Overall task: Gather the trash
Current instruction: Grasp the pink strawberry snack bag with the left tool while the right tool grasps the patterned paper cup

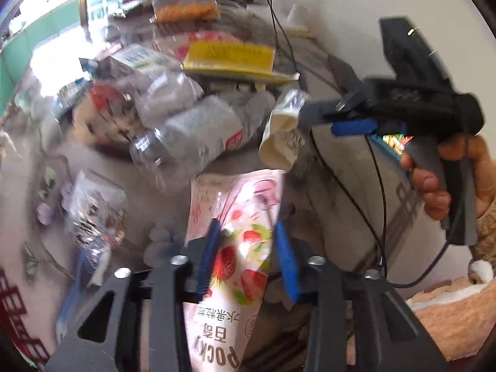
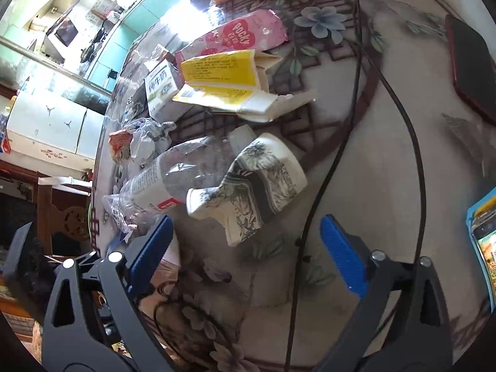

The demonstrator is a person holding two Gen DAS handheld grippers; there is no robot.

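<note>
pink pocky box [image 1: 235, 248] lies on the near table [image 2: 372, 170], clamped between the blue pads of the left gripper [image 1: 248, 257]. crushed paper cup [image 2: 251, 186] lies just beyond the right gripper [image 2: 248, 241], whose jaws stand wide apart, empty. plastic bottle [image 2: 155, 183] lies left of the cup.

Home kitchen-dining room: round floral-printed glass-topped table [image 2: 356, 161]; beyond it, mint-green cabinets [image 2: 139, 15], white chest freezer [image 2: 52, 124].

The paper cup [image 2: 248, 183] lies on the table [image 2: 372, 161]. Left of the cup, touching it, is the bottle [image 2: 161, 176]. Behind the cup is the flat box [image 2: 223, 80].
</note>
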